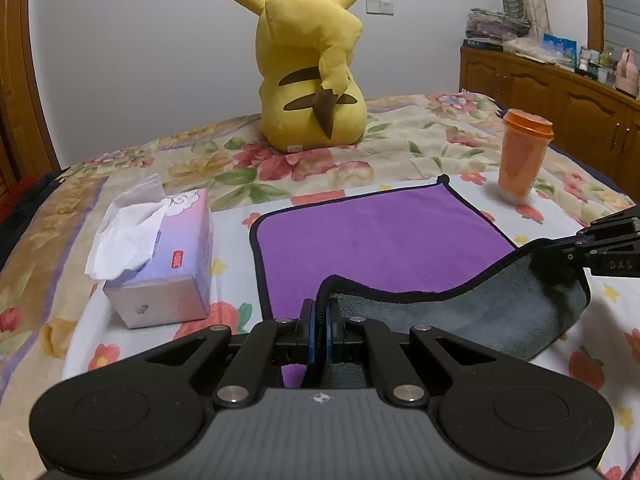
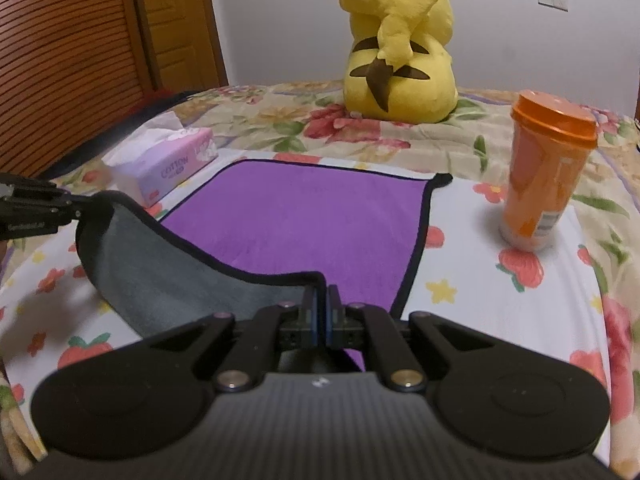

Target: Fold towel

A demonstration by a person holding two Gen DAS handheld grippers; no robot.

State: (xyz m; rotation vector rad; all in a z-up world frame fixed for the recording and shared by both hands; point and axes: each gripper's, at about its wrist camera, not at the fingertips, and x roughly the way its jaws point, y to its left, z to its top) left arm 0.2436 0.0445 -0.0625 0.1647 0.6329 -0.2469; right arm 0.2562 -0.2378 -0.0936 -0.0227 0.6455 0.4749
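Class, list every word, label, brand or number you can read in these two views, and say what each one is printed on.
"COTTON": on the side of the tissue box.
"DAS": on the right gripper body, cut off at the frame edge.
Red label on the tissue box: too small to read.
Sticker on the orange cup: blurred.
Lettering on the left gripper body: blurred.
Purple towel: no text.

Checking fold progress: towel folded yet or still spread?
Mid-fold. Towel far part lies flat, purple up; near edge is lifted, grey underside showing, a corner pinched in each of left gripper and right gripper.

Bedroom: bed (image 1: 400,128) w/ plush (image 1: 312,68).
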